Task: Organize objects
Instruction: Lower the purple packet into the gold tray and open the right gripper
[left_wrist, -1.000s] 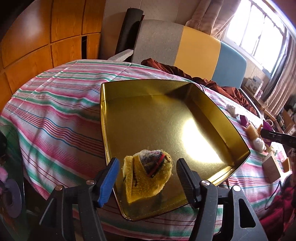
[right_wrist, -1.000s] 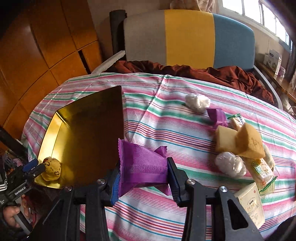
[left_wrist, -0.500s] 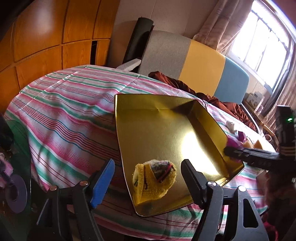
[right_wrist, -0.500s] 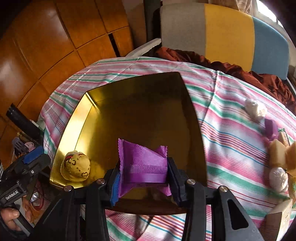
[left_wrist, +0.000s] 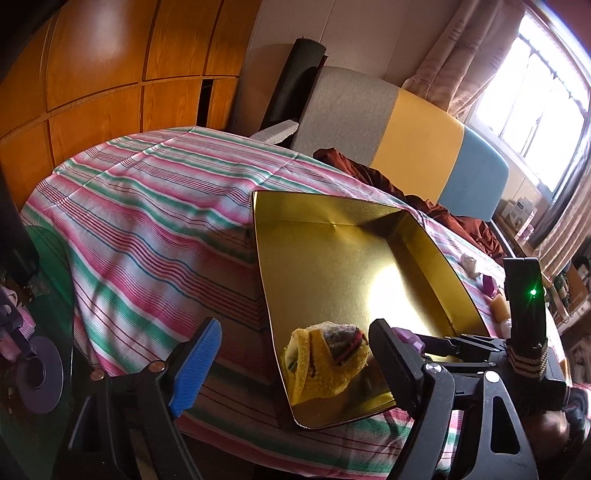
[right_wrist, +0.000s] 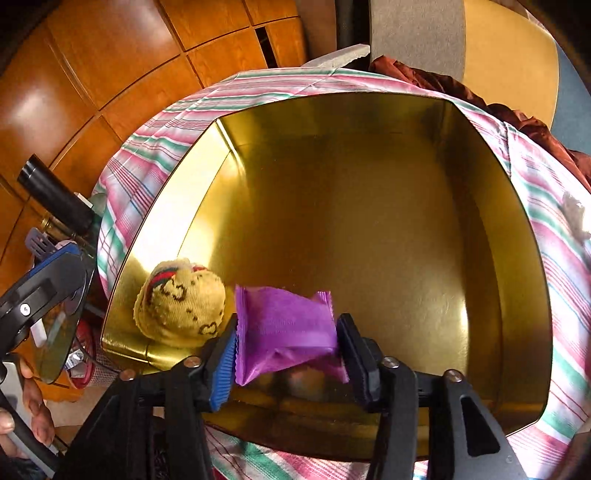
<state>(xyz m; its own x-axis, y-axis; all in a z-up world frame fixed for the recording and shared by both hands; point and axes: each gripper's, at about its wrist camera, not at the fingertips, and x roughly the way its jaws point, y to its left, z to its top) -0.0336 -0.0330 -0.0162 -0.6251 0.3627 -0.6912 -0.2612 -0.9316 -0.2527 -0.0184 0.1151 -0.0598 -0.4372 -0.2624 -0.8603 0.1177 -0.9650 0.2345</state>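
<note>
Two things concern me: my right gripper (right_wrist: 286, 354), jaws just widening, hangs over the gold tray (right_wrist: 369, 122) with the purple packet (right_wrist: 286, 332) slackening between them, beside the yellow knit hat (right_wrist: 181, 306); my left gripper (left_wrist: 291, 363) stands spread, empty, having just widened.

No legible text, interlocking-G style monogram pattern on yellow knit hat (right_wrist: 181, 306), purple packet (right_wrist: 286, 326) unmarked
</note>
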